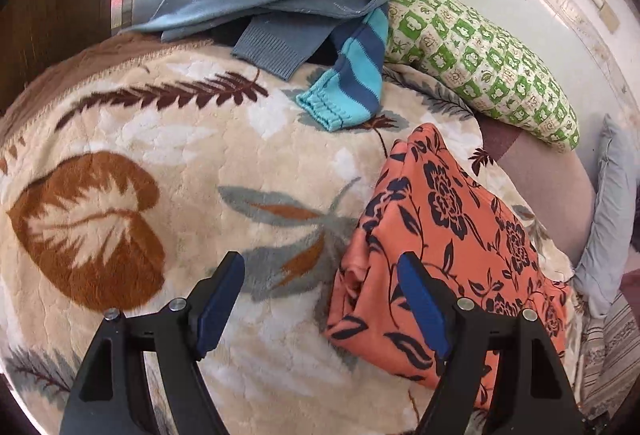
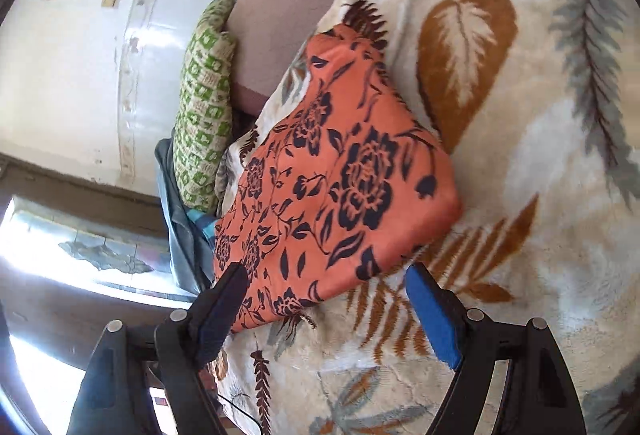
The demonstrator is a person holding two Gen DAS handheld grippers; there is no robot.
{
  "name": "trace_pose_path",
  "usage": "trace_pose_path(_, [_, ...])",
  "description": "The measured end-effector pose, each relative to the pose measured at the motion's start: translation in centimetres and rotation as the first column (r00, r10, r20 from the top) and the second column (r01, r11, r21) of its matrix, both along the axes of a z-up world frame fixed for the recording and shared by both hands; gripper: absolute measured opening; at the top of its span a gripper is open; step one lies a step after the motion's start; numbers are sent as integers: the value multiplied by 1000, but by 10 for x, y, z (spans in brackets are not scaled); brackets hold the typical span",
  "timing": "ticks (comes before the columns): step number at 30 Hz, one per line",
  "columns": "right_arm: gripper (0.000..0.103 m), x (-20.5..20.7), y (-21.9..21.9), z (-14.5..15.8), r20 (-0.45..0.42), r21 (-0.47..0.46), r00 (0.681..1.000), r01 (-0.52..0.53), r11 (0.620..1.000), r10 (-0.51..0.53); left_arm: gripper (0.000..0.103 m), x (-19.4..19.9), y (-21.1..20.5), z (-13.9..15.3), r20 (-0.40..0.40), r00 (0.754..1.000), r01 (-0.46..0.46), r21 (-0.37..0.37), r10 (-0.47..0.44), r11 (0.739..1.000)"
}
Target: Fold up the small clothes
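Orange floral garment (image 1: 448, 247) lies folded; left gripper (image 1: 320, 299) and right gripper (image 2: 328, 299), jaws apart beside it, could snag and unfold it.

Bright daylight, window (image 2: 60, 243) glare, strong fisheye bending, dark corners, slight motion blur.
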State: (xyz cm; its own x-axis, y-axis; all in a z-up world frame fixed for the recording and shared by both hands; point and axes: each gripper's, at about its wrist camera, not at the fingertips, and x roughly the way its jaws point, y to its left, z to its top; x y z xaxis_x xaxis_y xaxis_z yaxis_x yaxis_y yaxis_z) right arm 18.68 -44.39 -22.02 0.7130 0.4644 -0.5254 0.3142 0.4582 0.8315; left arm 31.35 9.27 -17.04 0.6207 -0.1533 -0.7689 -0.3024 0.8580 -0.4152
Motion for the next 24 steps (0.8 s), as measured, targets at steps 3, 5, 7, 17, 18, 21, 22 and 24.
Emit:
trace_pose_path(3, [83, 9, -1, -16, -27, 10, 998, 56, 998, -55, 79, -14, 6, -11, -7, 1000, 11, -177, -12, 984])
trace_pose_path(5, [83, 17, -2, -21, -32, -1, 996, 89, 996, -89, 79, -17, 2, -16, -18, 1000, 18, -240, -23, 971])
trace_pose_path(7, [81, 24, -4, -21, -17, -38, 995, 101, 994, -101, 79, -16, -6, -23, -42, 998, 37, -256, -49, 966])
trace_pose_path(17, [64, 25, -3, -29, -32, -147, 987, 153, 977, -160, 78, 12, -31, -38, -50, 993, 90, -309, -111, 947])
trace_pose_path(18, [58, 24, -4, -30, -37, -151, 985, 162, 975, -170, 78, 16, -35, -37, -35, 992, 103, -296, -118, 950])
trace_pose_path(21, [37, 22, -11, -36, -60, -148, 980, 181, 972, -191, 51, 30, -44, -39, -16, 989, 138, -270, -148, 953])
trace_pose_path(22, [37, 22, -14, -37, -58, -134, 981, 177, 975, -186, 46, 32, -43, -43, -25, 989, 133, -264, -145, 955])
trace_pose_path(24, [35, 23, -18, -38, -64, -115, 982, 169, 979, -177, 34, 34, -40, -48, -24, 991, 122, -282, -134, 952])
